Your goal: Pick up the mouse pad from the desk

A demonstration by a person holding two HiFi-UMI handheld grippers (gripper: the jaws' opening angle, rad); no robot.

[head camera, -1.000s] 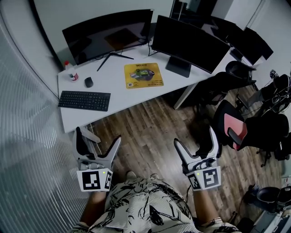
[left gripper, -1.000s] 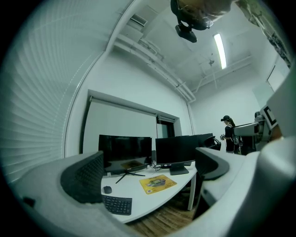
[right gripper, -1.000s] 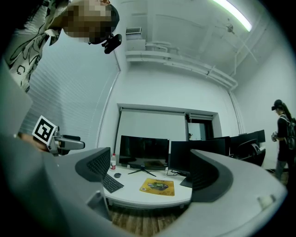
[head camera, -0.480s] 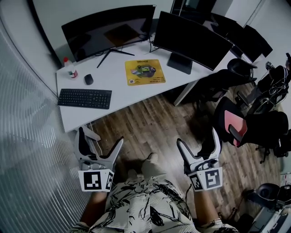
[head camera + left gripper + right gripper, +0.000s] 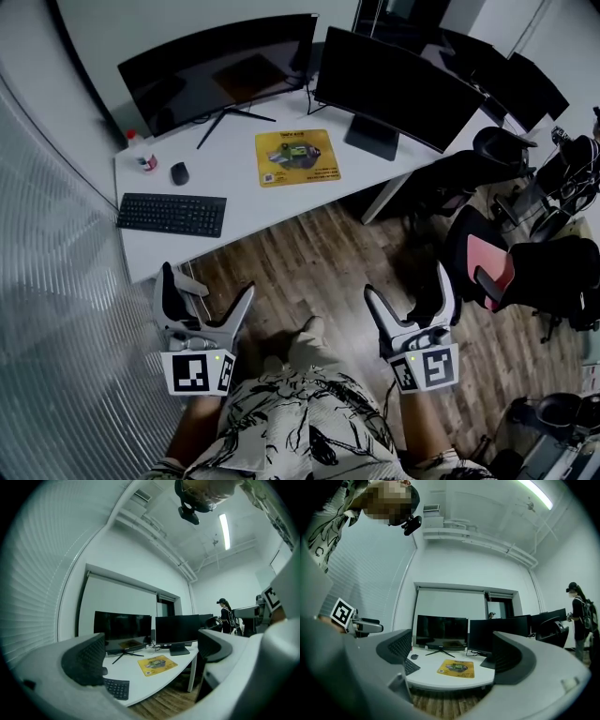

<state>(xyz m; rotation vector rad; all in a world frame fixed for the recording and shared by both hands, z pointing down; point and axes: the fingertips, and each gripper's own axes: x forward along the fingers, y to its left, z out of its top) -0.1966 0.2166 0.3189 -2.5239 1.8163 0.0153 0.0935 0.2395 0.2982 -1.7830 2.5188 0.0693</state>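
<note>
A yellow mouse pad (image 5: 296,157) with a printed picture lies flat on the white desk (image 5: 244,202), in front of the two monitors. It also shows in the left gripper view as the mouse pad (image 5: 157,664) and in the right gripper view as the mouse pad (image 5: 456,668). My left gripper (image 5: 206,292) is open and empty, held over the wooden floor well short of the desk. My right gripper (image 5: 407,291) is likewise open, empty and away from the desk.
On the desk stand two dark monitors (image 5: 220,66), (image 5: 394,86), a black keyboard (image 5: 172,214), a black mouse (image 5: 178,172) and a small bottle (image 5: 144,157). Office chairs (image 5: 492,267) crowd the right side. A ribbed wall (image 5: 56,309) runs along the left. A person (image 5: 227,616) stands far off.
The view has shifted slightly, with the desk sliding a little left and up in the head view. Both grippers stay open in about the same place.
</note>
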